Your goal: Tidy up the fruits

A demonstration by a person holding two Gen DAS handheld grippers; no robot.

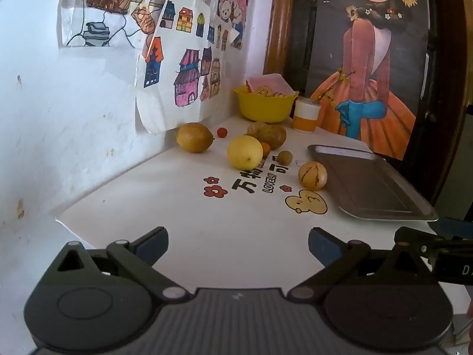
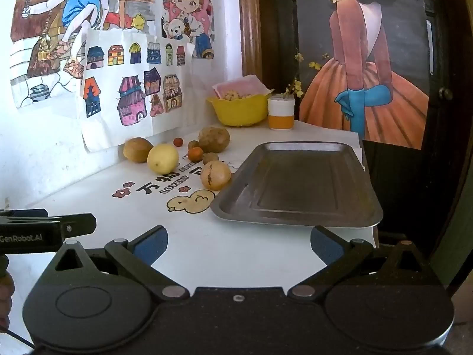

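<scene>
My left gripper [image 1: 238, 244] hovering over white tabletop [image 1: 183, 222], jaws spread wide, gripping nothing. My right gripper [image 2: 239, 244] likewise gaping, empty. Bright yellow round lemon [image 1: 244, 152] lying well ahead of left jaws, among brownish-yellow fruits and small orange-red berries. Speckled tan round fruit [image 2: 215, 175] sitting ahead-left of right jaws, just beside grey rectangular metal tray [image 2: 298, 213], tray lying bare directly ahead.

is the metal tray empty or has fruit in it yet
Empty: the metal tray shows only bare grey floor in both views; the fruits, like the lemon, lie on the table beside it.
</scene>
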